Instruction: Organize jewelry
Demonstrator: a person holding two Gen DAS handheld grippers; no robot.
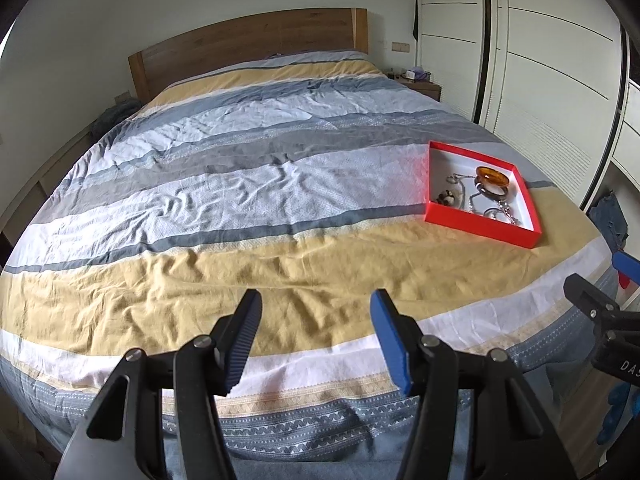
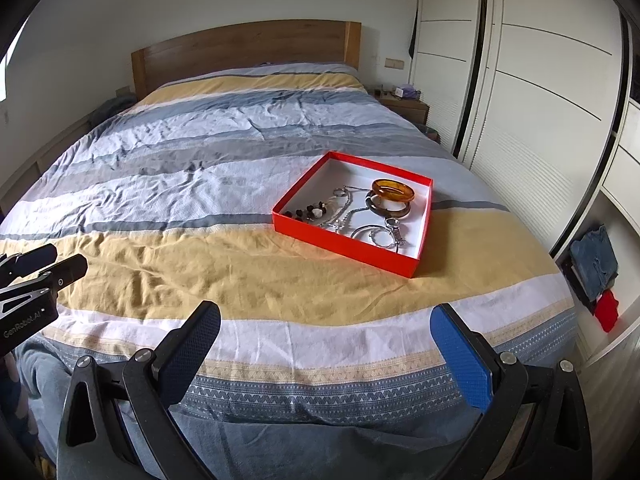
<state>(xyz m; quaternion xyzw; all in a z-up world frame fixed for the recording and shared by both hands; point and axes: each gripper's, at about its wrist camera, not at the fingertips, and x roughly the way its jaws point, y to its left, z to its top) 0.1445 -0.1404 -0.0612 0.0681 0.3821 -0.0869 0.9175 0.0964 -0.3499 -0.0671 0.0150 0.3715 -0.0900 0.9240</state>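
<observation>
A: Location of jewelry?

B: All inside red box (image 2: 352, 246), on yellow band of striped duvet (image 2: 200, 272), toward bed's right side. Nothing loose on fabric in either view.

A: Contents?

B: Amber bangle (image 2: 393, 190) stacked against darker brown bangle (image 2: 386, 210) at far right corner. Silver chains (image 2: 344, 208) across middle. Dark beads with one white bead (image 2: 310, 213) at left wall. Silver rings and clasp pieces (image 2: 380, 236) at near side. Some overlap and tangling; no dividers visible.

A: Gripper condition?

B: Left gripper (image 1: 316, 332): jaws parted, empty, over near edge of bed, well apart from box (image 1: 480, 226). Right gripper (image 2: 326, 344): jaws spread wider, empty, also over near edge, box ahead and slightly right.

A: Progress assessment?

B: Not settled by this scene. Fits two readings: collection into box complete, with both tools withdrawn; or sorting of heaped pieces pending, with both tools on approach. Pieces gathered in one container, yet laid unsorted and partly crossed.

A: Remaining work?

B: Under second reading only: separation of chains from bangles and beads. Otherwise none evident.
</observation>
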